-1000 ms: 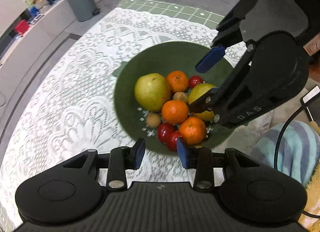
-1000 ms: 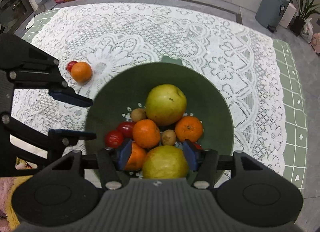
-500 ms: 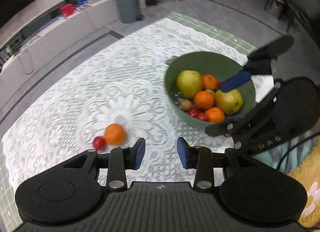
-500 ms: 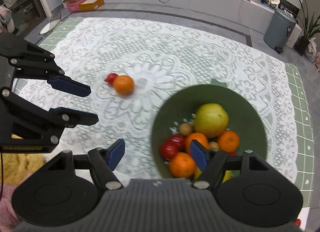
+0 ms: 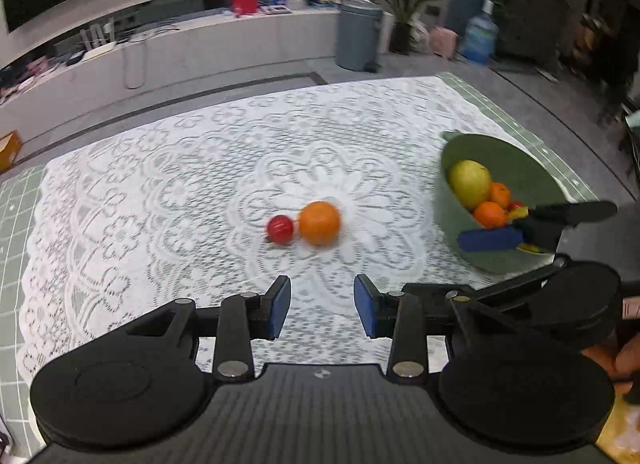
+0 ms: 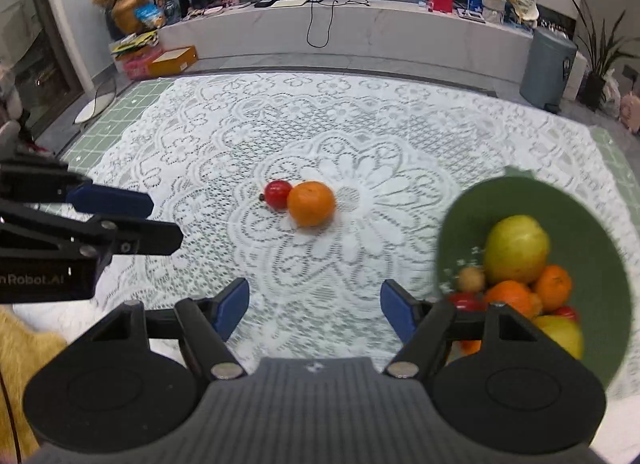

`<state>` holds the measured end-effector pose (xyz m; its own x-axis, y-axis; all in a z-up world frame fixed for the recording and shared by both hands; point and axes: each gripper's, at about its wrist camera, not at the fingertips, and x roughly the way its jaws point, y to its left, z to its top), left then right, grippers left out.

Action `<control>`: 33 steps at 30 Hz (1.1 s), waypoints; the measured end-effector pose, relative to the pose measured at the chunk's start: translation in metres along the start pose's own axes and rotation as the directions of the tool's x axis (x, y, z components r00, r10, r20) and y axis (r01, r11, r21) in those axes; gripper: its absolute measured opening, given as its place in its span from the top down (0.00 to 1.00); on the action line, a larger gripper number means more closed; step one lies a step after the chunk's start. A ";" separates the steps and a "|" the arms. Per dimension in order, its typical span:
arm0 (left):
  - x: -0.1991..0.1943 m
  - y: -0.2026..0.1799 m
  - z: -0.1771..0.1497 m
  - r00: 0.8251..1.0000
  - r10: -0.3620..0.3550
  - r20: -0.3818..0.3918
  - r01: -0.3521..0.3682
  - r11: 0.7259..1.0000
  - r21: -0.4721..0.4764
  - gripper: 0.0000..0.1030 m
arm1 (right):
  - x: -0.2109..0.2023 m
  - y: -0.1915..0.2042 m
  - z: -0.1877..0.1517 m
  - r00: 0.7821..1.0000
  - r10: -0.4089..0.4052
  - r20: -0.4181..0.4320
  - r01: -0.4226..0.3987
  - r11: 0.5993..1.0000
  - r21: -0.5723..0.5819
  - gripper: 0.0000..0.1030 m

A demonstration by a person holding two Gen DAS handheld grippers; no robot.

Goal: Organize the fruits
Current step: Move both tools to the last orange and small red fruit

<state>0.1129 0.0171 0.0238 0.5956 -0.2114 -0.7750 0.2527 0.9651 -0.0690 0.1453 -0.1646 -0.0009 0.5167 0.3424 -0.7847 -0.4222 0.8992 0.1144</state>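
Left wrist view: no legible writing here. The left gripper (image 5: 322, 306) stood with its blue pads wide apart, holding nothing. Ahead of it, just beyond the gap and slightly left of centre, an orange (image 5: 319, 222) lay touching a small red fruit (image 5: 280, 228) on its left, both on the lace tablecloth (image 5: 160, 199). The green bowl (image 5: 452, 207) of fruit sat well off to the right, with the right gripper (image 5: 532, 223) hanging in front of it. Bare lace lay all round the pair. Right wrist view: the left tool's body read "n Robot.AI", the start cut off. The right gripper (image 6: 314, 312) was spread wide and empty. The orange (image 6: 311, 203) and red fruit (image 6: 278, 194) lay ahead, near centre, well clear of the pads. The bowl (image 6: 592, 219) sat just right of the right pad; the left gripper (image 6: 132, 219) came in from the far left. Open cloth ran to the far edge.
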 end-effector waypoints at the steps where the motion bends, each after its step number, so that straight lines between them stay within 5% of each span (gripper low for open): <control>1: 0.004 0.004 -0.002 1.000 0.010 0.006 -0.010 1.000 -0.011 0.57 | 0.006 0.003 0.000 1.000 0.000 0.003 0.000 1.000 0.005 0.32; 10: 0.042 0.032 -0.004 1.000 -0.018 0.004 0.019 0.991 -0.132 0.57 | 0.056 0.027 0.005 0.997 -0.071 0.022 0.073 0.991 -0.111 0.33; 18: 0.075 0.043 0.007 1.000 -0.010 -0.009 0.009 0.997 -0.075 0.58 | 0.087 0.030 0.021 0.994 -0.100 0.050 0.108 0.972 -0.209 0.44; 33: 0.130 0.049 0.023 0.996 -0.047 -0.076 0.050 0.998 0.030 0.60 | 0.126 0.024 0.034 0.993 -0.093 0.073 0.109 0.958 -0.264 0.45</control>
<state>0.2204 0.0337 -0.0657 0.5236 -0.2446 -0.8161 0.3045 0.9484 -0.0889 0.2257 -0.0908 -0.0768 0.6063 0.2764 -0.7456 -0.5450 0.8273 -0.1365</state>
